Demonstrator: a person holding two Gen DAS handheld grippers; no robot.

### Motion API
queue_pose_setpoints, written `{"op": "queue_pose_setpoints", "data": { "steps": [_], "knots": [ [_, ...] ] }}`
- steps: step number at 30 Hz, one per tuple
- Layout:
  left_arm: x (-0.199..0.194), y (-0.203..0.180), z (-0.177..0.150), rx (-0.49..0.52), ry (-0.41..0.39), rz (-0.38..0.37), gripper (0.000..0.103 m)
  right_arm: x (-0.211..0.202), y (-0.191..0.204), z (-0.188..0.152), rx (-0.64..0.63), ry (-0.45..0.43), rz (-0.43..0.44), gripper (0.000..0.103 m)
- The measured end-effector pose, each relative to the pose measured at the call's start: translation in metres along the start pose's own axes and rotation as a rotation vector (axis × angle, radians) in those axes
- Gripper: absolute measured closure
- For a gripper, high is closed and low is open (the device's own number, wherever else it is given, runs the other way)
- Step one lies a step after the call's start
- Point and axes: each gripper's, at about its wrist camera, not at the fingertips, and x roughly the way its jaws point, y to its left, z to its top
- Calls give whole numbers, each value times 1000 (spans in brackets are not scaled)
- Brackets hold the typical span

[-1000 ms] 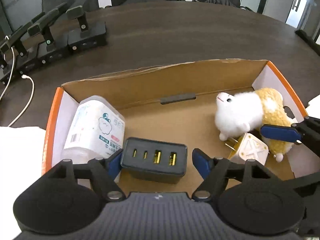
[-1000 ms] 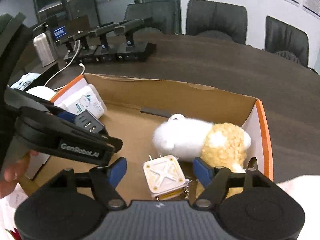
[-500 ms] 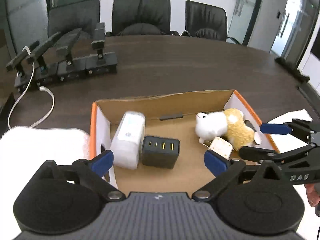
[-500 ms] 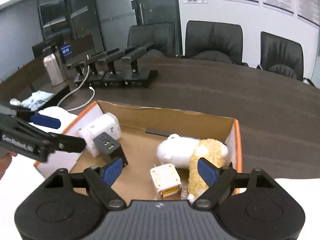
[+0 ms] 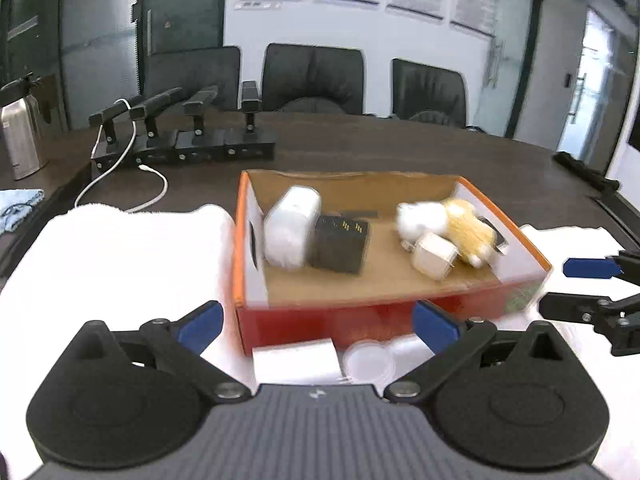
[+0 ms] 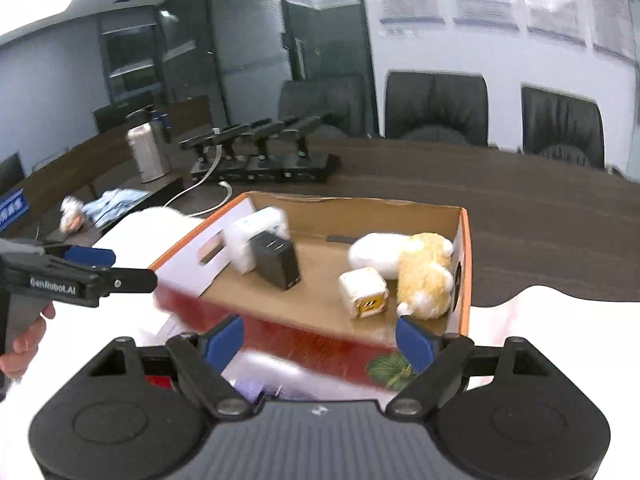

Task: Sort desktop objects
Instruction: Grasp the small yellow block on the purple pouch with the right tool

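I have both tongs wide and empty. The left gripper [image 5: 316,322] has just been opening, with nothing between its blue pads [image 5: 200,322]; the right gripper [image 6: 318,340] has just opened a little too and carries nothing.

Both look down at the orange-rimmed cardboard box [image 5: 440,292], which sits on a white cloth [image 5: 120,248] on the dark conference table [image 5: 360,148]. Inside, at the left end, a white wipes pack [image 5: 290,232] lies touching a black multi-port charger [image 5: 340,244]. At the right end, a white cube plug adapter [image 5: 434,256] rests against a white-and-tan plush toy [image 5: 448,220].

Just in front of the box, between my left fingers, I see a white carton [image 5: 294,362] and a clear round lid [image 5: 370,362], both blurred.

Beyond the box stands a row of black desk microphones [image 5: 188,136], with a white cable [image 5: 120,176] and a steel flask [image 5: 18,132] to the left.
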Motion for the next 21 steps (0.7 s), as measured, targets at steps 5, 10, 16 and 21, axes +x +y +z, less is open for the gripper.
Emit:
{"op": "queue_pose_setpoints", "data": {
  "steps": [5,10,16,21],
  "knots": [
    [-24,-9,-44,-12,-45,-7,0,-28,28,-45,-49,-45,16,20],
    [-42,-8,-88,-21,-64,18,0,-50,51,-79,-69,-71,0,20],
    [-62,1,-137,-63,-32,32,0,-71,71,-121,-130,-105,-26,20],
    [-83,-6,-165,-91,-70,56,0,-80,86,-154,-126,-105,-64,20]
  ]
}}
